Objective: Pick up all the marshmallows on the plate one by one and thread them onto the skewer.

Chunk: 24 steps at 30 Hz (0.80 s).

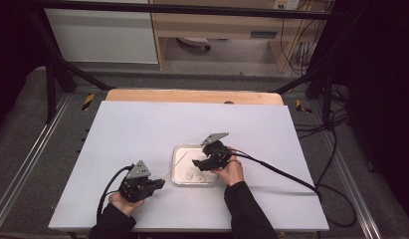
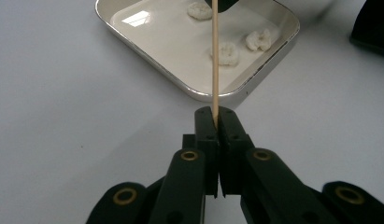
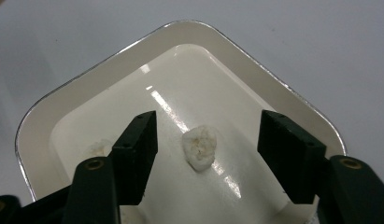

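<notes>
The right gripper (image 3: 206,154) has its jaws apart around a white piece (image 3: 200,147) in the tray (image 3: 292,95), not yet pinching; squeezing off-centre could flick it away. The left gripper (image 2: 216,122) clamps the skewer (image 2: 214,60).

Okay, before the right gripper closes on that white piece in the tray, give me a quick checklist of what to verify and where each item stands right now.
1. White piece sits between the right gripper's jaws: ok, roughly centred, pads not touching it.
2. Right jaws wide enough to clear it: ok, a gap shows on both sides.
3. Jaw tips low enough inside the tray to grip: cannot tell.
4. Left gripper clamped on the wooden skewer: ok, jaws shut on it.
5. Skewer clear of the right gripper: cannot tell; its far end reaches over the tray.
6. Other pieces out of the jaws' way: ok, they lie apart.
</notes>
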Motion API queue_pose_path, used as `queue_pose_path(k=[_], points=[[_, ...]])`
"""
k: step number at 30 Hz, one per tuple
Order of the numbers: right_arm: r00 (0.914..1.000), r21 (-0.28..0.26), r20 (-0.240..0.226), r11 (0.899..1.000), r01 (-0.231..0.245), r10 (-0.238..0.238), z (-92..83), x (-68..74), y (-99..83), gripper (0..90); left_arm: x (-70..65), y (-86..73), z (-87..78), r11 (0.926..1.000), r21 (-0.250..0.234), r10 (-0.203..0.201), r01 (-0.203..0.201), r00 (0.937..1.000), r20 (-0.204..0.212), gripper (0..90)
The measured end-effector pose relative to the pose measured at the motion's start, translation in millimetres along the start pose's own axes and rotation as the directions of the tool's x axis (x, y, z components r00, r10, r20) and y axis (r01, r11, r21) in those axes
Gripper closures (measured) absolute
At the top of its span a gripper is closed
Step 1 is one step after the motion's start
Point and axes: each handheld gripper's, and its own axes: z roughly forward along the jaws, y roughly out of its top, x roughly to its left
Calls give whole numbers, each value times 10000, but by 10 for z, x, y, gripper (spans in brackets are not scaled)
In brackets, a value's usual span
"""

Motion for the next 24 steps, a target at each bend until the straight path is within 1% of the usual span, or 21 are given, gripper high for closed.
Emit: queue_pose_path(k=[1, 2, 3, 4, 5, 6, 8, 9, 11, 17, 21, 22, 24], points=[[10000, 30, -52, 10000, 1, -1, 13, -4, -4, 420, 0, 0, 2, 10000, -13, -8, 8, 10000, 5, 881], [9999, 19, -140, 10000, -84, 84, 42, -6, -11, 453, 0, 0, 2, 10000, -9, -5, 5, 10000, 8, 881], [9999, 19, -140, 10000, -84, 84, 42, -6, -11, 453, 0, 0, 3, 10000, -6, -3, 3, 10000, 0, 881], [9998, 18, -157, 9999, -105, 105, 62, -8, -17, 495, 0, -1, 4, 10000, 1, -14, 14, 10000, 10, 881], [9998, 18, -157, 9999, -105, 105, 62, -8, -17, 495, 0, -1, 5, 10000, 6, -6, 6, 10000, 6, 881], [9998, 52, -162, 9999, -133, 134, 73, -15, -20, 525, 0, -2, 5, 10000, 3, -3, 3, 10000, 3, 881], [9997, 53, -193, 9998, -170, 171, 81, -18, -22, 538, 1, -2, 7, 10000, 9, -10, 10, 10000, 9, 881], [9994, 153, -304, 9997, -185, 190, 92, -25, -26, 576, 1, -2, 8, 10000, 5, -16, 16, 10000, 13, 881], [9991, 175, -360, 9996, -200, 206, 100, -24, -30, 601, 2, -2, 7, 10000, -13, -23, 23, 10000, 12, 881], [9989, 239, -419, 9995, -203, 212, 115, -31, -38, 647, 3, -4, 6, 10000, -37, -47, 47, 10000, 10, 881], [9993, 190, -342, 9997, -135, 141, 116, -23, -44, 668, 2, -5, 8, 10000, -43, -43, 43, 10000, 0, 881], [9995, 151, -309, 9998, -85, 90, 114, -18, -53, 688, 2, -5, 7, 10000, -58, -55, 55, 10000, -1, 881], [9994, 100, -332, 9999, -106, 109, 114, -15, -58, 691, 2, -5, 5, 10000, -70, -65, 65, 10000, -10, 881]])
